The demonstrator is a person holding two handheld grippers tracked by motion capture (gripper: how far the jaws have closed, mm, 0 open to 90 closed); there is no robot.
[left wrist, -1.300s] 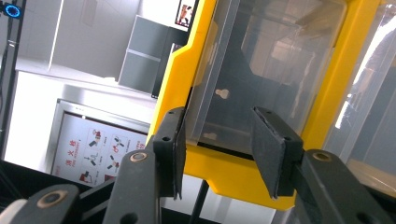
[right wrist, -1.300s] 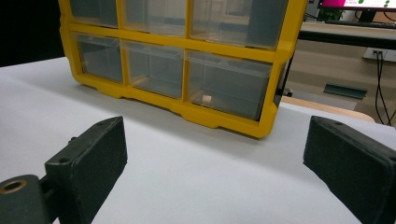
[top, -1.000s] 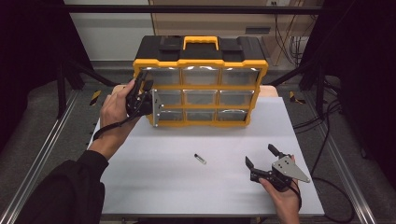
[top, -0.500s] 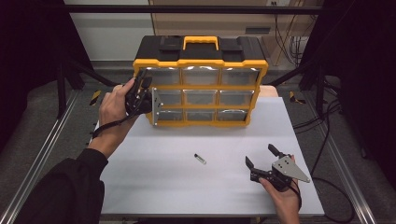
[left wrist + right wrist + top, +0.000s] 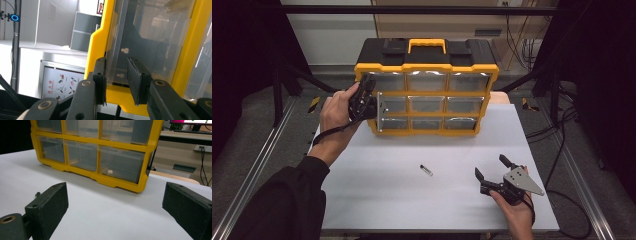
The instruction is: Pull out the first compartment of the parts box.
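Left gripper [image 5: 371, 102] is at the left side of the yellow organizer [image 5: 427, 92], which stands upright at the far middle of the table [image 5: 377, 200]. It's working the middle-left clear drawer [image 5: 393, 105]. In the left gripper view the jaws sit either side of the drawer's clear front edge [image 5: 117, 53]. The left pad touches it; the right pad shows a thin gap, so I'd call it partly closed, not yet clamped.

My read: the step is a drawer pull. To do it well:
- close fully on the clear edge before pulling
- pull straight toward the near side, along the drawer's run, no twist
- go slow; the organizer is unbraced and could slide or tip

Right gripper [image 5: 494, 175] rests near right on the table, jaws wide apart, holding nothing. It could steady the organizer's right side.

Small vial [image 5: 426, 170] lies loose mid-table, well apart from both grippers.
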